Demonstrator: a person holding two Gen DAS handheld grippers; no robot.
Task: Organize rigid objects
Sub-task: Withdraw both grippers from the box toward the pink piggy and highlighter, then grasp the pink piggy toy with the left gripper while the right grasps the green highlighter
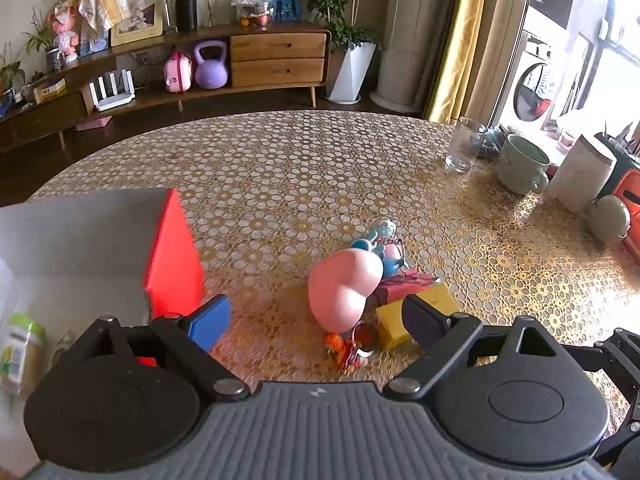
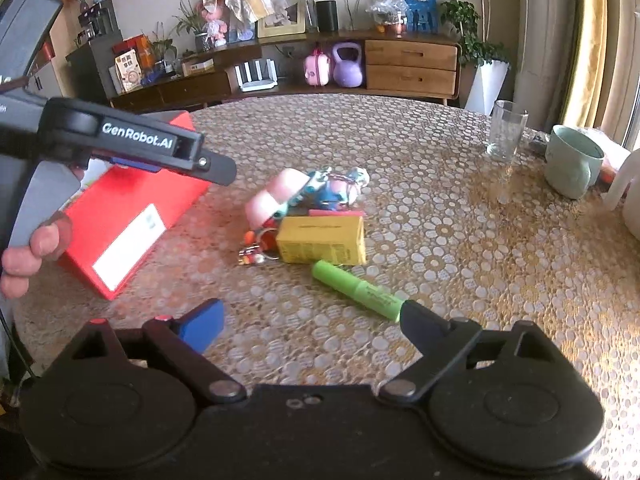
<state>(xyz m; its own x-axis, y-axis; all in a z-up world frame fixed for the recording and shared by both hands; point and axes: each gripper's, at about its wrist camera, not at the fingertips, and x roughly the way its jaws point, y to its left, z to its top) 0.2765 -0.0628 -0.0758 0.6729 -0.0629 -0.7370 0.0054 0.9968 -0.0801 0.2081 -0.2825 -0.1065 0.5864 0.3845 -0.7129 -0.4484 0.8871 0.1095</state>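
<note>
Lace-covered tabletop [image 2: 400,152]: toy pile at middle, red box [image 2: 132,216] toward left edge. Left gripper [image 1: 316,316] and right gripper [image 2: 312,320] both spread, empty. Risk: green marker [image 2: 356,290] rolls if nudged.

I see a long wooden sideboard [image 2: 408,66] against a pale wall, a yellow curtain [image 1: 460,36] beside a sunlit window [image 1: 616,64], and a dark floor [image 1: 120,128].
</note>
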